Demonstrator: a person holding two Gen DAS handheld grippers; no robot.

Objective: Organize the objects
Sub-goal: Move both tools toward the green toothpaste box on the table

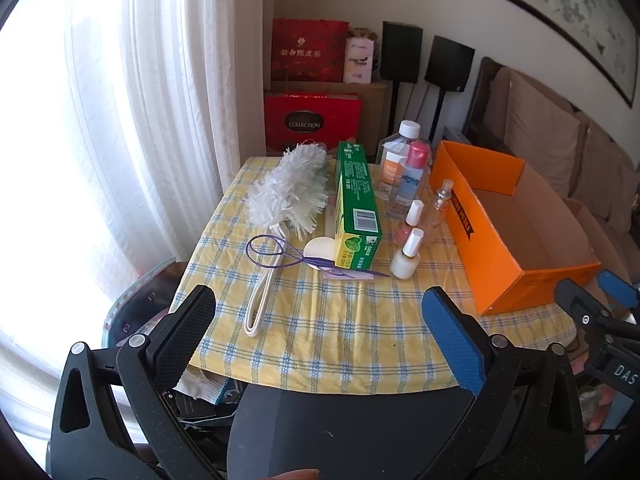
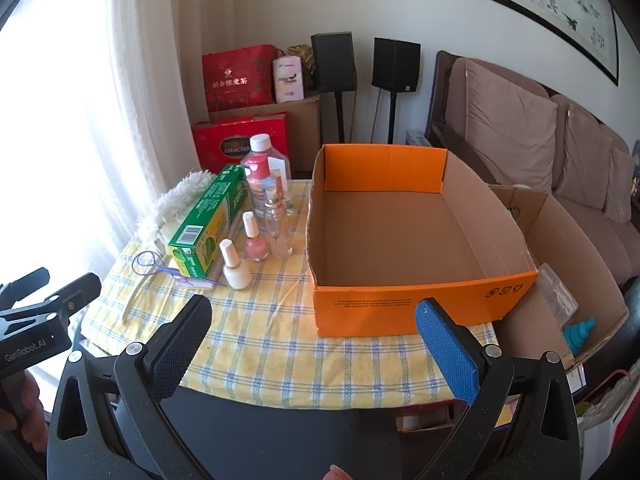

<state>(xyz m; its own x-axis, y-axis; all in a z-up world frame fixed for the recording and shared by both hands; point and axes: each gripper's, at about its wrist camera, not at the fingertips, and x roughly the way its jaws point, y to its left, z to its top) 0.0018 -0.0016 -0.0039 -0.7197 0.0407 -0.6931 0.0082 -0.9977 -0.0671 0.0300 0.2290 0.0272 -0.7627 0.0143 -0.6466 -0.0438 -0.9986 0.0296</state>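
An empty orange cardboard box (image 1: 516, 276) (image 2: 400, 312) stands on the right of the yellow checked tablecloth (image 1: 320, 332) (image 2: 280, 344). Left of it lie a white duster (image 1: 288, 192) (image 2: 172, 204), a green carton (image 1: 356, 208) (image 2: 208, 224), a purple hair tool (image 1: 276, 258) (image 2: 160, 268), two nail polish bottles (image 1: 406, 258) (image 2: 236, 268), a spray bottle (image 1: 438, 208) (image 2: 278, 228) and taller clear bottles (image 1: 412, 176) (image 2: 260, 176). My left gripper (image 1: 318, 316) and right gripper (image 2: 314, 324) are open and empty above the table's near edge.
Red gift bags (image 1: 312, 120) (image 2: 240, 76), two black speakers (image 1: 400, 52) (image 2: 396, 64) and a brown sofa (image 1: 560, 148) (image 2: 540, 144) stand behind the table. White curtains (image 1: 160, 100) hang at left. A second cardboard box (image 2: 568, 256) sits right of the table.
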